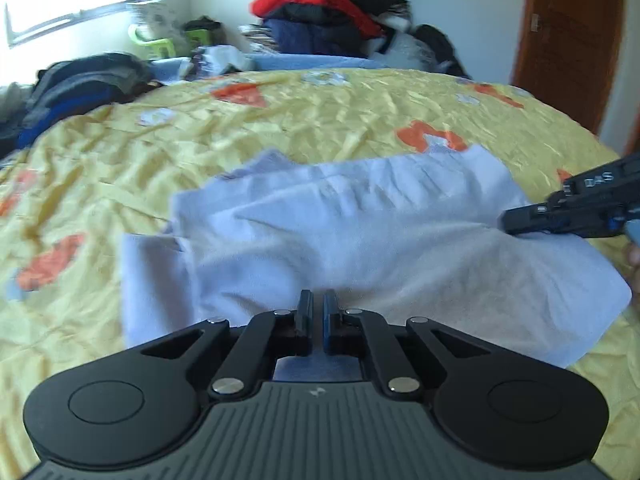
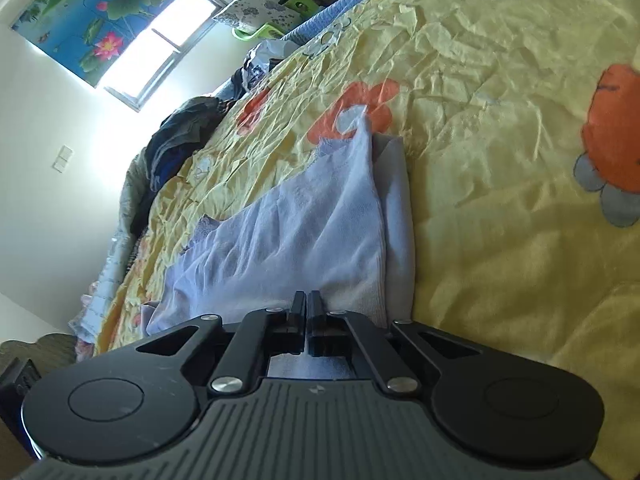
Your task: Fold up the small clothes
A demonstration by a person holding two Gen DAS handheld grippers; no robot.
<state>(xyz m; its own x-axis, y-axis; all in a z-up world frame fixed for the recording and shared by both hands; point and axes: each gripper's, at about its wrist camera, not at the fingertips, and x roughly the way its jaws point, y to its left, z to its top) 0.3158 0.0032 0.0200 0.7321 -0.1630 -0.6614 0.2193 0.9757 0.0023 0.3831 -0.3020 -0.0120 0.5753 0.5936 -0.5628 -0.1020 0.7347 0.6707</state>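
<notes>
**Inspector A:** Starting with the garment: a small pale lavender piece of clothing (image 1: 360, 232) lay on the yellow bedspread (image 1: 320, 116), which carried orange and grey flower prints. It was bunched and partly doubled over, one layer lying on another, with a gathered band showing along its far edge. Did your view agree?

**Inspector B:** It did. From the right wrist camera the same garment ran from just under the fingertips away towards an orange flower, with a greyer under-layer showing along one side.

**Inspector A:** State of the left gripper (image 1: 318, 300)?

**Inspector B:** Its jaws stood nearly together with only a thin slit between the pads. The tips sat at the near edge of the cloth. I could not see fabric pinched in the slit, so I recorded it as closed, contents not confirmed.

**Inspector A:** And the right gripper (image 2: 306, 300)?

**Inspector B:** Likewise drawn narrow, a slim gap between its fingers, tips over the garment's near end. Whether cloth was caught between them could not be told from either view. In the left wrist view it reached in from the right edge, touching the garment's side.

**Inspector A:** Surroundings?

**Inspector B:** A heap of clothes (image 1: 324, 12), red and dark, stood beyond the bed. A brown door (image 1: 568, 40) was at right, a bright window (image 2: 160, 36) under a lotus picture (image 2: 100, 8).
</notes>
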